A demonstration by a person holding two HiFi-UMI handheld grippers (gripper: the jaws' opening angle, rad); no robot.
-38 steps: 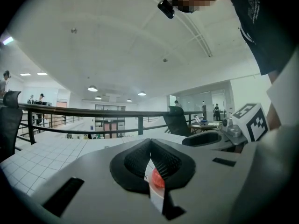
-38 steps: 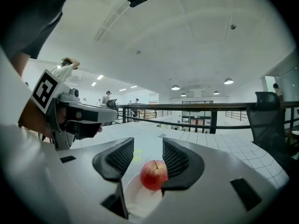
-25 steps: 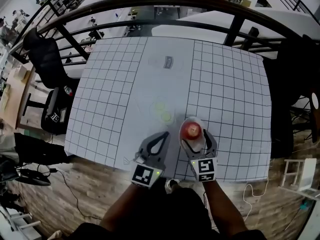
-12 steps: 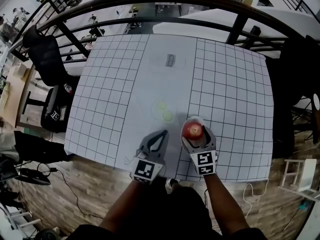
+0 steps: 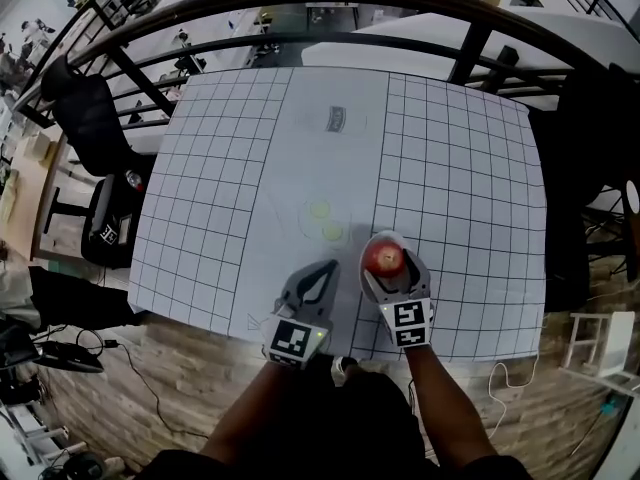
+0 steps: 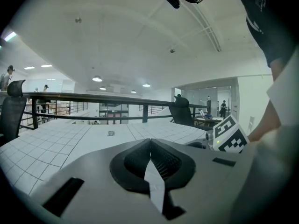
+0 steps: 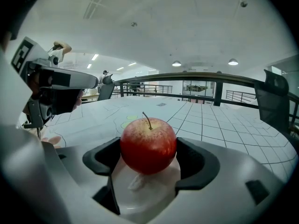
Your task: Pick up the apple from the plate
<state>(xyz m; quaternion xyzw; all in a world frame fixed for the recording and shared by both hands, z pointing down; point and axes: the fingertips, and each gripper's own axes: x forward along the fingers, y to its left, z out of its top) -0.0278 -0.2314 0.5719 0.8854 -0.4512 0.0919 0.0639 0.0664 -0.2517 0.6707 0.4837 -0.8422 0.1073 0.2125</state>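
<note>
Honestly, the left tool (image 6: 149, 143) is idle by the near edge of the table (image 5: 460, 168), jaws pressed together with nothing in them, so I'd leave it be. The right tool (image 5: 386, 266) has its jaws snug on both sides of the apple (image 7: 148, 144), right over the white plate (image 7: 149, 190). I'd hold a steady squeeze and lift straight up so the plate doesn't drag.

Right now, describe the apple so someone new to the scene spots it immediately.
Start at the white gridded table, then go to its near edge, where the right gripper reaches over a small white plate. The apple sits on that plate between the jaws: the only red, round, stemmed thing there.
</note>
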